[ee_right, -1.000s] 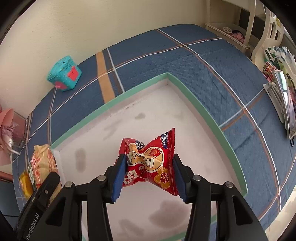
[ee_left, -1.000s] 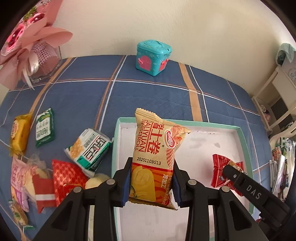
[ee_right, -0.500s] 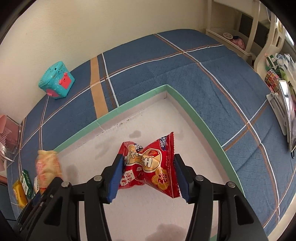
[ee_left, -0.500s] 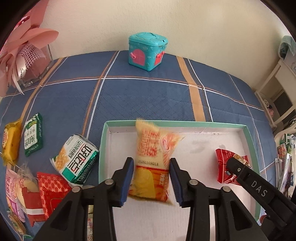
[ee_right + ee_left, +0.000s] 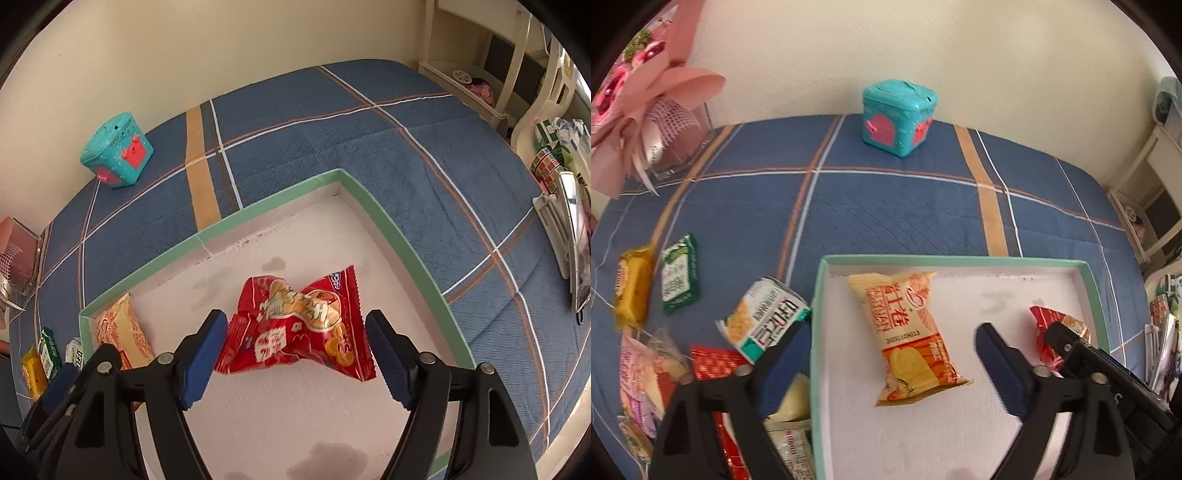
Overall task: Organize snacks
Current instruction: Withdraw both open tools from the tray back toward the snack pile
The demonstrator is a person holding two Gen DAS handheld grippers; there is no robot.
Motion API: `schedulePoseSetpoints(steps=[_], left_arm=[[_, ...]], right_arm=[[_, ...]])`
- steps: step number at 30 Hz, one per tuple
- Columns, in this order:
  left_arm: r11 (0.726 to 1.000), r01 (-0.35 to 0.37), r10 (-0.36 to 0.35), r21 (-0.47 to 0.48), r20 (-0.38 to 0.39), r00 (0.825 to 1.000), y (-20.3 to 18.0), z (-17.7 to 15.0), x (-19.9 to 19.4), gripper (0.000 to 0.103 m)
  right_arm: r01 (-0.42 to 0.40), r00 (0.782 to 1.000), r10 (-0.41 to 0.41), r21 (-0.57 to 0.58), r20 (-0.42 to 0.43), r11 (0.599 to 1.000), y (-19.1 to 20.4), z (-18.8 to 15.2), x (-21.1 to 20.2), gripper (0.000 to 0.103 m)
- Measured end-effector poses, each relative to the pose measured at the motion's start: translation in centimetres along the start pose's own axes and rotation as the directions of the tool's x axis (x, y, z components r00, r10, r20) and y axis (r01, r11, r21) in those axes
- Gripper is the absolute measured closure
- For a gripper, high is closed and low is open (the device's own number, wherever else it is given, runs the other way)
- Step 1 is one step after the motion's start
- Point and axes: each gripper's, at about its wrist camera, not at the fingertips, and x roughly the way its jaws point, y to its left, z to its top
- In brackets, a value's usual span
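A blue plaid bed point(image 5: 886, 206) against a cream wall carries my green-rimmed tray point(image 5: 953, 261), lower centre of both views. Two snacks lie in it: the orange pack point(image 5: 908, 332) at centre of the left view, the red pack point(image 5: 299, 325) at centre of the right. My left tongs point(image 5: 890, 369) have just been opening and stand wide apart, the orange pack loose between them; my right tongs point(image 5: 295, 354) have also just been opening, pads clear of the red pack. I judge the job barely begun: a heap of packets point(image 5: 676, 332) at lower left waits outside.
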Motion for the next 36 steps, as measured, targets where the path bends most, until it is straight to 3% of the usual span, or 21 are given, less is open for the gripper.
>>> schedulePoseSetpoints(steps=[1,11,28,33,36], left_arm=[[1.0,-0.004,0.004,-0.006,0.006,1.0,0.1,0.1,-0.3,0.0],[0.99,-0.133,0.135,-0.054,0.028,0.99,1.6,1.1,-2.7,0.0],[0.98,-0.159,0.163,-0.116,0.018,0.987,3.8,1.1,-3.5,0.0],[0.983,-0.153,0.157,-0.098,0.033,0.987,3.3,1.2,-3.7,0.0],[0.977,-0.201,0.204,-0.075,0.037,0.978,2.8,1.1,-3.7,0.0]], right_arm=[[-0.001,1.0,0.001,0.003,0.002,1.0,-0.1,0.1,-0.2,0.025],[-0.001,1.0,0.001,0.0,-0.002,1.0,-0.3,0.2,-2.6,0.024],[-0.024,0.999,0.023,-0.063,-0.031,0.998,0.9,-1.1,-4.3,0.024],[-0.037,0.999,0.036,-0.091,-0.015,0.995,1.3,-1.2,-4.4,0.009],[-0.045,0.999,0.045,-0.104,0.003,0.994,1.5,-1.3,-4.5,0.009]])
